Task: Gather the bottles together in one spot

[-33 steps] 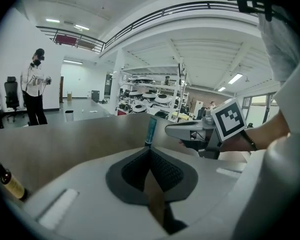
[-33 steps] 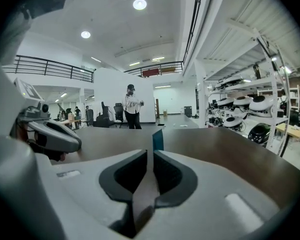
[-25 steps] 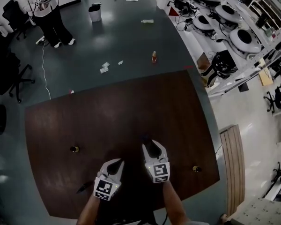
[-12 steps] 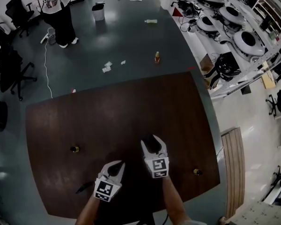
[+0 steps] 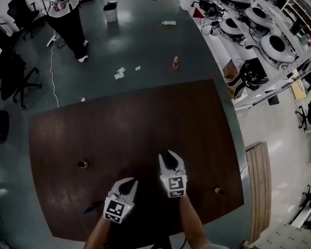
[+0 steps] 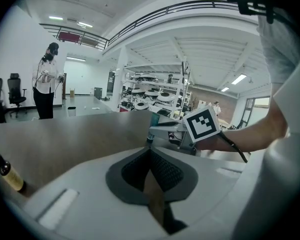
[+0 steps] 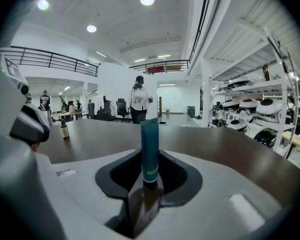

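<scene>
The right gripper [image 5: 168, 157] has just been closing its jaws, and a teal tube [image 7: 150, 149] stands between them. Its long axis is upright and its base is on the brown table [image 5: 119, 123], and the pads look pressed against its two sides, so I judge it grasped rather than let go. The left gripper [image 5: 130, 182] is clenched on nothing, its tips meeting, and sits just beside the right one at about 7 o'clock from it. Two small brown bottles remain apart. One bottle [image 5: 83, 164] is upright at roughly 9 o'clock from the right gripper and 10 o'clock from the left, which is the nearer to it. The other bottle [image 5: 218, 191] is near the table's edge at about 4 o'clock from the right gripper, which is the nearer there. Whichever spot serves as the gathering point, the tube probably has to travel sideways and stay vertical.
</scene>
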Available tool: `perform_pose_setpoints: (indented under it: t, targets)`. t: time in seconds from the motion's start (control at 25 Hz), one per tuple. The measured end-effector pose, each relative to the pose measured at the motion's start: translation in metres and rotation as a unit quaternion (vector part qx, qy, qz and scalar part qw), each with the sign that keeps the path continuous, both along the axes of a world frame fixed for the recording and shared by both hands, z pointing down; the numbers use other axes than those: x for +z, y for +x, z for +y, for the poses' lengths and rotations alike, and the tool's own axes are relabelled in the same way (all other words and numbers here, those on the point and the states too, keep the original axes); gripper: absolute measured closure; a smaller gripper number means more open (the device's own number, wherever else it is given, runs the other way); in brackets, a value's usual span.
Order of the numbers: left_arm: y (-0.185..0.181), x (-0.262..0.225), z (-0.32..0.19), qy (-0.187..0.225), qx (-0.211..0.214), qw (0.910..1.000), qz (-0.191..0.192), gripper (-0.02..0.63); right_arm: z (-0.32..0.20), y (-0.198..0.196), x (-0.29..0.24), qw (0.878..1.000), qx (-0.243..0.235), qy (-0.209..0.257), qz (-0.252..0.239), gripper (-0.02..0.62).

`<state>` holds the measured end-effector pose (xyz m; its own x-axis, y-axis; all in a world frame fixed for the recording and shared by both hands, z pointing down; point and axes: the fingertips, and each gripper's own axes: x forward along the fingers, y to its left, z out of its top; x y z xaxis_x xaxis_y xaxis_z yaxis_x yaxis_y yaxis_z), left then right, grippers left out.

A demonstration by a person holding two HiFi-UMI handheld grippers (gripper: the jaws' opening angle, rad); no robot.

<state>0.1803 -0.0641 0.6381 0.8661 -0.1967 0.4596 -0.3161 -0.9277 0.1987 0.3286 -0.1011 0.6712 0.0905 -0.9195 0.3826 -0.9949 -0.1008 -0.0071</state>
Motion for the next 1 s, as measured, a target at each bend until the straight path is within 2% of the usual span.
perform_pose_setpoints:
  t: [0.48,1.0]
  targets:
    - [0.002,-0.002,0.001,0.007,-0.013,0.9999,0.002,0.605,0.004,0.006,-0.003,1.000,-0.010,0.013,-0.002,0.497]
    - [-0.019,-0.038,-0.008,0.042,-0.048,0.9979,0.015,0.604,0.018,-0.018,-0.053,0.998,-0.031,0.049,0.010,0.497]
